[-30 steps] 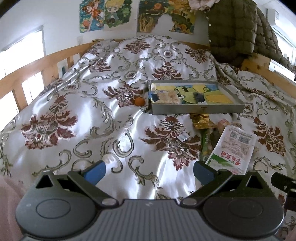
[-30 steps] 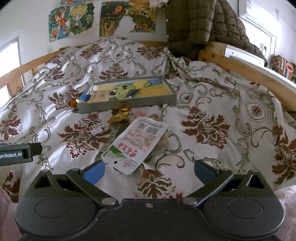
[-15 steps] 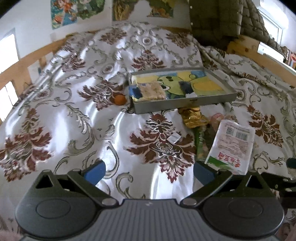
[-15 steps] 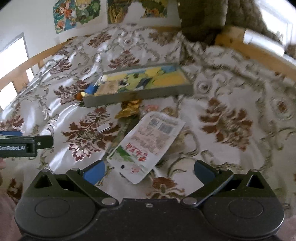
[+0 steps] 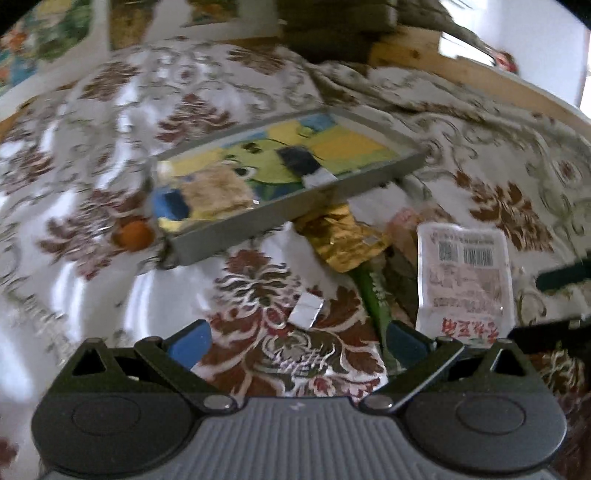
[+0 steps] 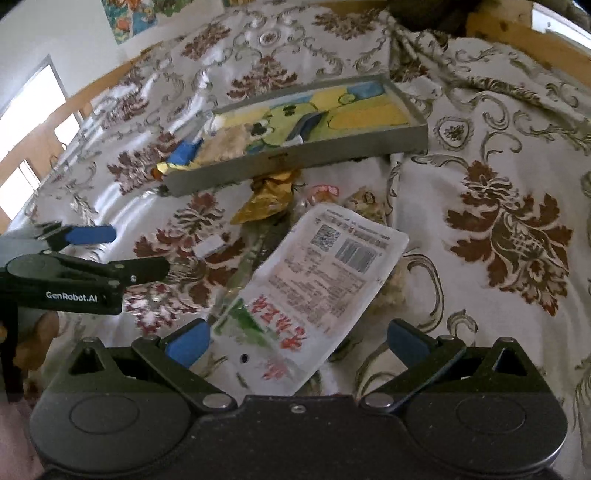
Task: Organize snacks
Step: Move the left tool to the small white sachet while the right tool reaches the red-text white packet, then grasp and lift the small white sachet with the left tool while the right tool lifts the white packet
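Observation:
A shallow grey tray with a cartoon picture inside lies on the bed, holding a beige snack pack and a blue one. In front of it lie a gold wrapper, a green packet, a small silver piece and a white pouch. My left gripper is open just short of the silver piece. My right gripper is open over the white pouch's near end.
A small orange ball rests at the tray's left corner. The patterned bedspread covers the whole bed. A wooden rail runs along the far right, and a dark quilted jacket hangs behind.
Both grippers have moved forward and lower toward the snack pile. The left view now sits close over the silver piece, and the right one has the white pouch between its fingers. Both stayed open.

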